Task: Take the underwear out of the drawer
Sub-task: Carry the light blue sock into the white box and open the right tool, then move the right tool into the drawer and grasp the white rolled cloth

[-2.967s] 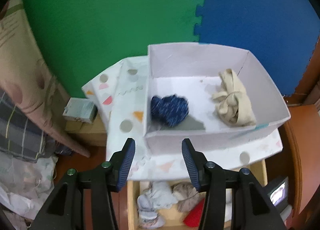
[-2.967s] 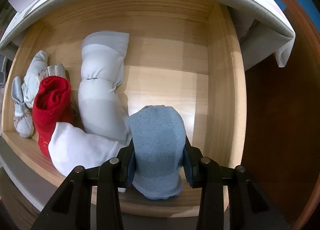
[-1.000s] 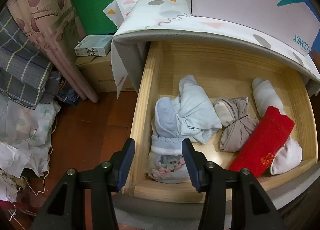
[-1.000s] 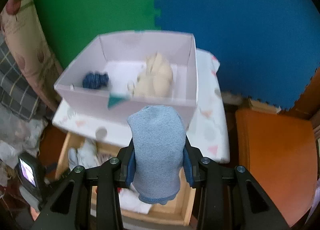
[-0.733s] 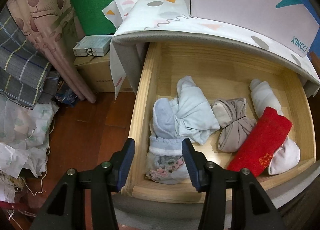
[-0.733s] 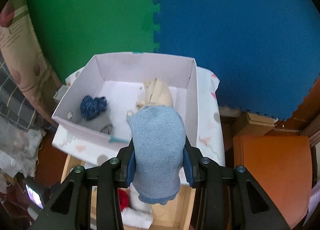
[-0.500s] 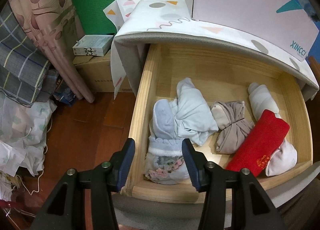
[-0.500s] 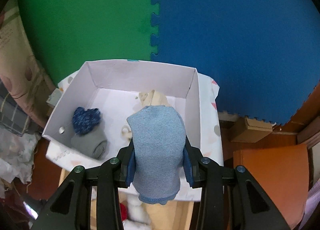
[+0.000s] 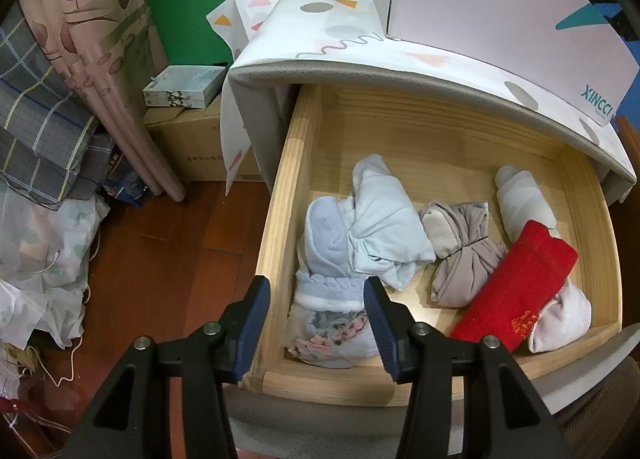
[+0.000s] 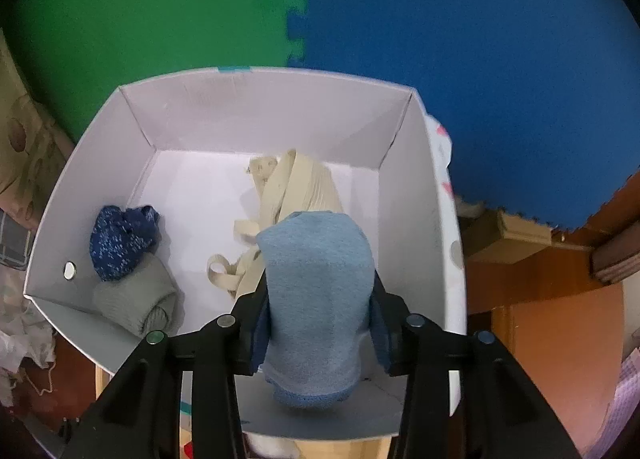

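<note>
Right gripper (image 10: 318, 311) clamping blue underwear (image 10: 316, 299) over white box (image 10: 420, 179), left gripper (image 9: 316, 299) fingers apart above drawer (image 9: 280, 219) edge.

I see the rolled light-blue underwear (image 10: 316, 299) upright at lower centre; wooden drawer (image 9: 280, 227) open, holding several folded bundles.

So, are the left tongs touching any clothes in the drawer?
Apart. The left wrist view shows the left tongs open above the drawer's front left corner, with the floral bundle visible untouched between the fingers; nothing is gripped.
</note>
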`<state>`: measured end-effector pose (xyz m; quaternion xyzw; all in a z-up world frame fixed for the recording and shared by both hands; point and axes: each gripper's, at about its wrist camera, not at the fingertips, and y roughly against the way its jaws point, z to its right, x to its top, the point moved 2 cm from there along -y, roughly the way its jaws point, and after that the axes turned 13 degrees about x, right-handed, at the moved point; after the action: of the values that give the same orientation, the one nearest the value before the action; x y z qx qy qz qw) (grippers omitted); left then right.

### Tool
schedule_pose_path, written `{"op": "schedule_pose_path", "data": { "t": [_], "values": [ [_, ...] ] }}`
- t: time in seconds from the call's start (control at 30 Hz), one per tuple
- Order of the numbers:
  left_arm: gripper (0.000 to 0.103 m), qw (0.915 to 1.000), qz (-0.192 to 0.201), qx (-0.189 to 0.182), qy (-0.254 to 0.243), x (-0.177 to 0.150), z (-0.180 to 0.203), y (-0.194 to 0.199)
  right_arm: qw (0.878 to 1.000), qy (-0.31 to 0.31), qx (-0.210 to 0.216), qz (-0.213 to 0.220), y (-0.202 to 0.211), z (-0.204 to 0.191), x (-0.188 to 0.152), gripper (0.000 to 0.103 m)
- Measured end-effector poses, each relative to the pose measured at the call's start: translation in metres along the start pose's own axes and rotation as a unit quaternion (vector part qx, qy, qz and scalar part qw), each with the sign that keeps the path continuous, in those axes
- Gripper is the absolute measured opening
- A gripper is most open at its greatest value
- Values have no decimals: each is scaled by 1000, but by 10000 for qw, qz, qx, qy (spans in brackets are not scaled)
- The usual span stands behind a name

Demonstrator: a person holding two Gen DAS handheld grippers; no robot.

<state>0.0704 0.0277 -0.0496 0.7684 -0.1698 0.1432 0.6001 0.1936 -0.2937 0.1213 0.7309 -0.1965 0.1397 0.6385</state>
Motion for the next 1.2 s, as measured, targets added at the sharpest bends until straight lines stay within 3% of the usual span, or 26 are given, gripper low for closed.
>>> {"op": "schedule_pose_path", "data": {
  "t": [0.23, 0.37, 0.63, 0.73, 0.97, 1.0, 1.03, 1.2],
  "values": [
    [50, 10000, -27, -12, 6, 0, 1, -1, 9997, -56, 110, 206, 24, 3, -4, 52],
    [50, 10000, -57, 33, -4, 0, 3, -3, 9993, 84, 201, 319, 54, -2, -15, 52],
    [50, 9999, -68, 67, -36, -1, 6, -3, 9974, 388, 605, -46, 85, -20, -97, 58],
    [50, 9999, -58, 85, -46, -2, 6, -2, 9959, 519, 595, -448, 72, -23, -129, 60],
    [50, 9999, -101, 63, 9, -2, 4, -2, 9819, 250, 728, -1728, -6, -32, -200, 69],
    [50, 9999, -104, 52, 16, -2, 3, -2, 9789, 123, 799, -1875, -19, -33, -208, 76],
    [50, 9999, -106, 47, 19, -1, 2, -3, 9767, 12, 848, -1969, -30, -33, -214, 81],
    [50, 9999, -111, -2, 16, -1, 0, -4, 9684, -215, 873, -2326, -69, -40, -237, 86]
  ]
}}
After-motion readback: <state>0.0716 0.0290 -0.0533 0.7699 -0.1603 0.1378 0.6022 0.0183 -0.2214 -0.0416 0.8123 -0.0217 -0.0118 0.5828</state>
